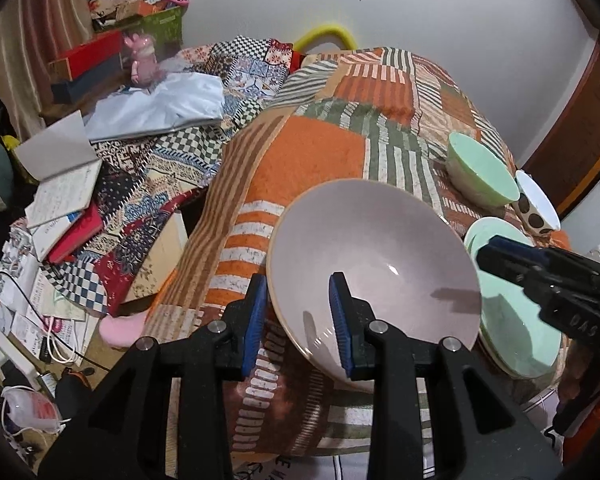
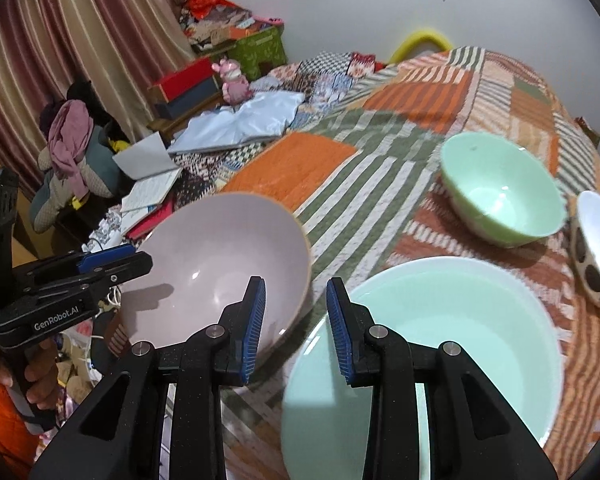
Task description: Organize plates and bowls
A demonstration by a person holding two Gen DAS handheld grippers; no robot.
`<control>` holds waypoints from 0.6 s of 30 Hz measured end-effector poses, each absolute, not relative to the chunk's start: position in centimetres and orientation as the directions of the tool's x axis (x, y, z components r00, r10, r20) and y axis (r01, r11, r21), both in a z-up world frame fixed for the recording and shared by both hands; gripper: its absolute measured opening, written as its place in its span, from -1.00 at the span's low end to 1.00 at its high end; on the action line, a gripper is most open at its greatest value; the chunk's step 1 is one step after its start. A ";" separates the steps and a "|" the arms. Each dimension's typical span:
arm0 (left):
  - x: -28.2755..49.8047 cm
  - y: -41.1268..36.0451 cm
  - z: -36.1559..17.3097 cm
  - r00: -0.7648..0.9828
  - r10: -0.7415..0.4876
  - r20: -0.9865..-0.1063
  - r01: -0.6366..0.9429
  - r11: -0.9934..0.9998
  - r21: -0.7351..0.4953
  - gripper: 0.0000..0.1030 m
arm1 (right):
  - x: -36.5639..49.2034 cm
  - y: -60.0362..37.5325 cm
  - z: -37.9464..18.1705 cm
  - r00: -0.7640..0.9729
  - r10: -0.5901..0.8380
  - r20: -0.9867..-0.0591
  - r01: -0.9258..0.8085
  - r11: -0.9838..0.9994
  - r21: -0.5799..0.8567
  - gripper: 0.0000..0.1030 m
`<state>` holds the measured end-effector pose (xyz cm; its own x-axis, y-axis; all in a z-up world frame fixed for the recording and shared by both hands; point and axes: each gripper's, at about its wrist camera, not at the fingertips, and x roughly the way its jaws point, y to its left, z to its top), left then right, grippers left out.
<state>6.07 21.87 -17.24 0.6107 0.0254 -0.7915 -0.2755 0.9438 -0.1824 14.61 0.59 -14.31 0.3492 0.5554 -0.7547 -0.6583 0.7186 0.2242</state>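
On the patchwork quilt (image 2: 332,148), the pink bowl (image 1: 374,272) is sitting near left of the mint plate (image 2: 440,344). It's likely glazed, slippery and breakable, so you're pinching its rim: left gripper (image 1: 298,320) straddling, not yet clamped; right gripper (image 2: 296,328) open, empty.

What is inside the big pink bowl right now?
The pink bowl looks empty: bare glazed interior with glints and a gripper shadow. One finger of the left gripper reaches over its rim. The right gripper's finger covers part of the near wall.

Open right tool (image 2: 296,330) above green plate (image 2: 480,320).
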 end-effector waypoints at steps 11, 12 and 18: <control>6.2 18.3 -13.0 0.665 0.062 -0.744 -0.223 0.968 -0.118 -0.14 | 15.1 -5.1 -11.3 0.494 0.525 -0.692 -0.593 0.786 0.173 -0.19; 6.4 17.7 -12.6 0.673 0.059 -0.737 -0.211 0.971 -0.115 -0.11 | 15.1 -5.5 -11.2 0.505 0.521 -0.689 -0.587 0.792 0.169 -0.19; 8.2 14.2 -11.1 0.701 0.044 -0.712 -0.153 0.984 -0.091 0.01 | 16.2 -8.9 -10.4 0.554 0.493 -0.671 -0.534 0.829 0.168 -0.19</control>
<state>8.22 14.20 -11.12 0.7007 0.0436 -0.7122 -0.1533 0.9840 -0.0906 16.19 -8.94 -10.44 0.5542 0.4930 -0.6707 -0.5336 0.8288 0.1683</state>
